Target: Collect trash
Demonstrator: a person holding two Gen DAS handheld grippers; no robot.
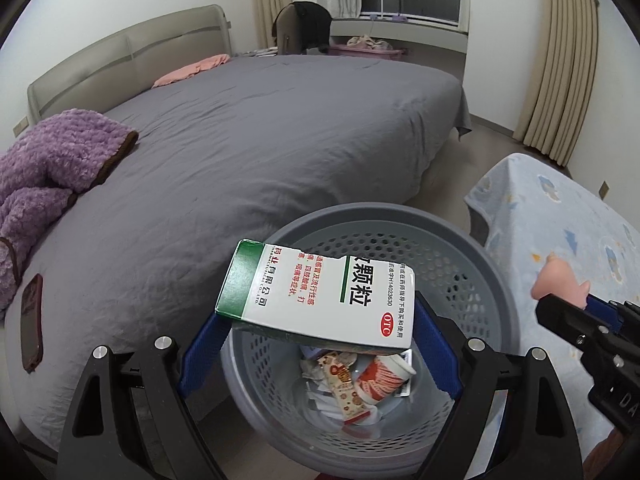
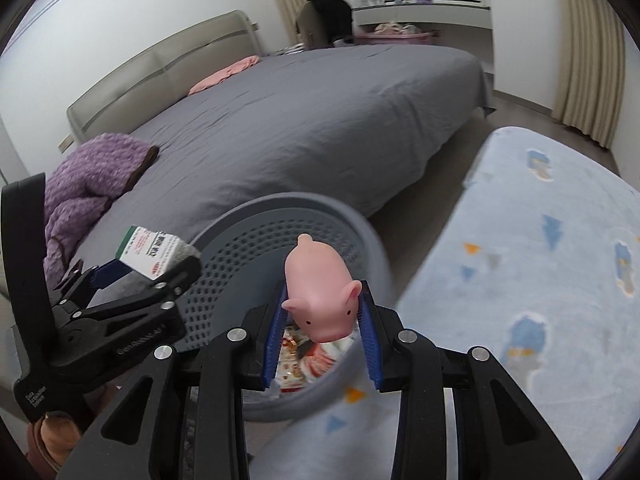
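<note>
My left gripper is shut on a white and green medicine box and holds it over the grey perforated trash basket. The basket holds a paper cup, a snack wrapper and crumpled paper. My right gripper is shut on a pink rubber pig toy, above the basket's near rim. The left gripper and the box show at the left of the right wrist view. The right gripper with the pig shows at the right of the left wrist view.
A bed with a grey cover lies behind the basket, with a purple blanket, a pink pillow and a dark phone on it. A surface covered by a light blue patterned cloth stands to the right. Curtains hang at the back right.
</note>
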